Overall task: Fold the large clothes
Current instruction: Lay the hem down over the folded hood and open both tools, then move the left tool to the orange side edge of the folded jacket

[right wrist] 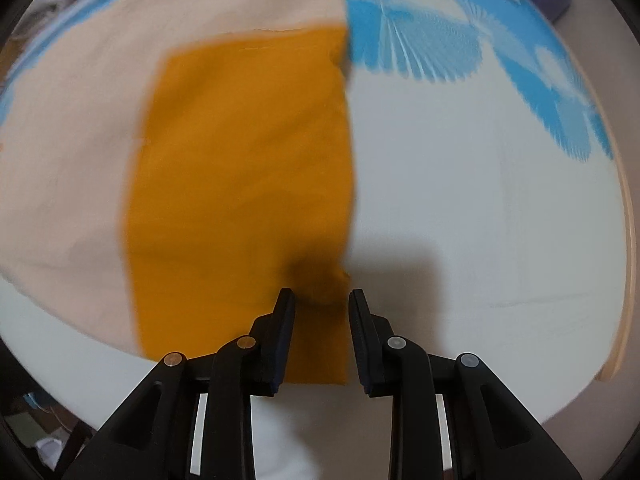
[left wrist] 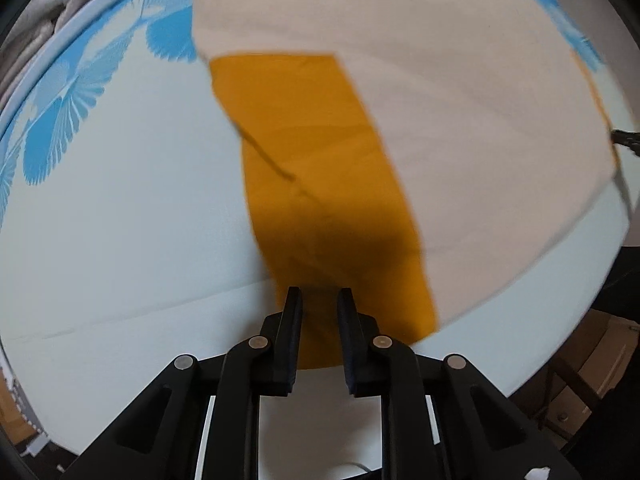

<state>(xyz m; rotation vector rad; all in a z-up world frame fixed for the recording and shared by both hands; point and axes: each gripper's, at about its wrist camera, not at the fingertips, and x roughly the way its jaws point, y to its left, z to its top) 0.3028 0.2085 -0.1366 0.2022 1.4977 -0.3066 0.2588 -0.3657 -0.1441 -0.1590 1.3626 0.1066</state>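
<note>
Two cloth piles (left wrist: 36, 52) beyond mustard-and-cream garment (left wrist: 320, 184), tablecloth (left wrist: 120, 220) beneath.

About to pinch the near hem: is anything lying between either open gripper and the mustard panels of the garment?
Nothing visible. The left gripper and right gripper each hang open right over a mustard panel of the cream garment; no object lies between.

No text, label, brand, number or sign can be read in either view; both are blurred by motion.
</note>
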